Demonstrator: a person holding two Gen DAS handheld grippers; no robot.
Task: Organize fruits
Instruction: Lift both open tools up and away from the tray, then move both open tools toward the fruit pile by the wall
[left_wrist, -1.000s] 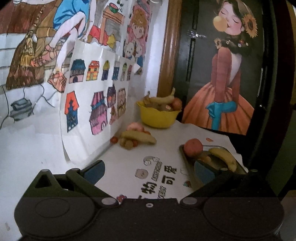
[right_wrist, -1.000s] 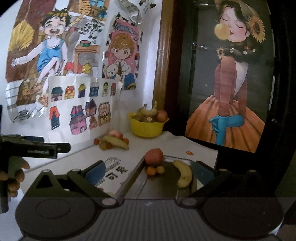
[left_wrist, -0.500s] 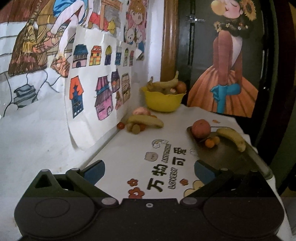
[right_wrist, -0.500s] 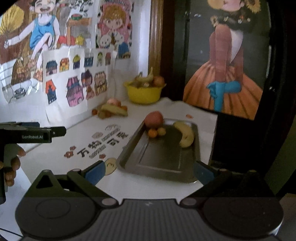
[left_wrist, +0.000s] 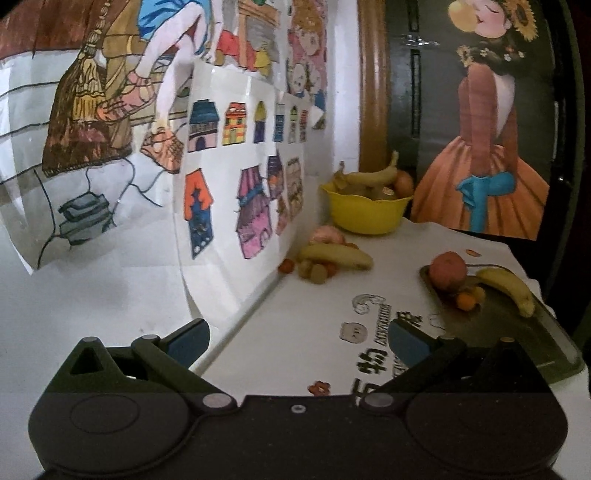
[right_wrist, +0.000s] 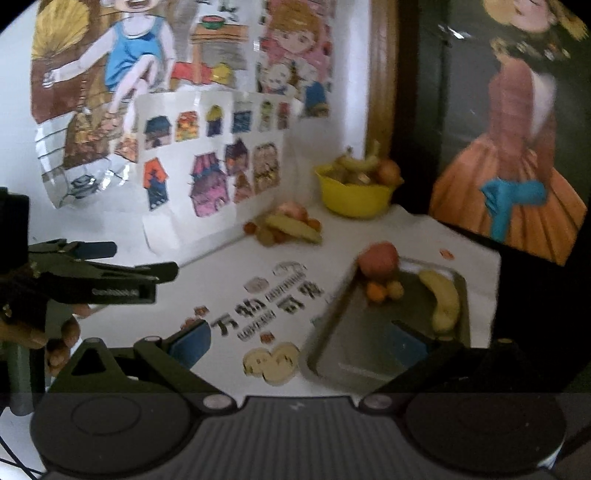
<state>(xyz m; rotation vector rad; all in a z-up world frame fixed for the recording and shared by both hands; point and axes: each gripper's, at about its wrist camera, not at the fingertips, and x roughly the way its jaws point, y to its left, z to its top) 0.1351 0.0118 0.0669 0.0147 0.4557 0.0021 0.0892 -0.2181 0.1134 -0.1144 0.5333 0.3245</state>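
Left wrist view: left tongs (left_wrist: 297, 338) are hanging wide open over the table (left_wrist: 306, 306), gripping nothing. Right tongs (right_wrist: 301, 343) are gaping open too, empty. An apple (left_wrist: 448, 270), banana (left_wrist: 508, 288) and small fruits are sitting on the tray (left_wrist: 554, 347); more are lying by the yellow bowl (left_wrist: 364, 214).

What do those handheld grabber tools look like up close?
Each is black plastic: a flat body with two round discs, silver pivot pins and angled linkage arms that end in blue pads. The left gripper, seen side-on, carries small white lettering, and a thin black cable trails near it.
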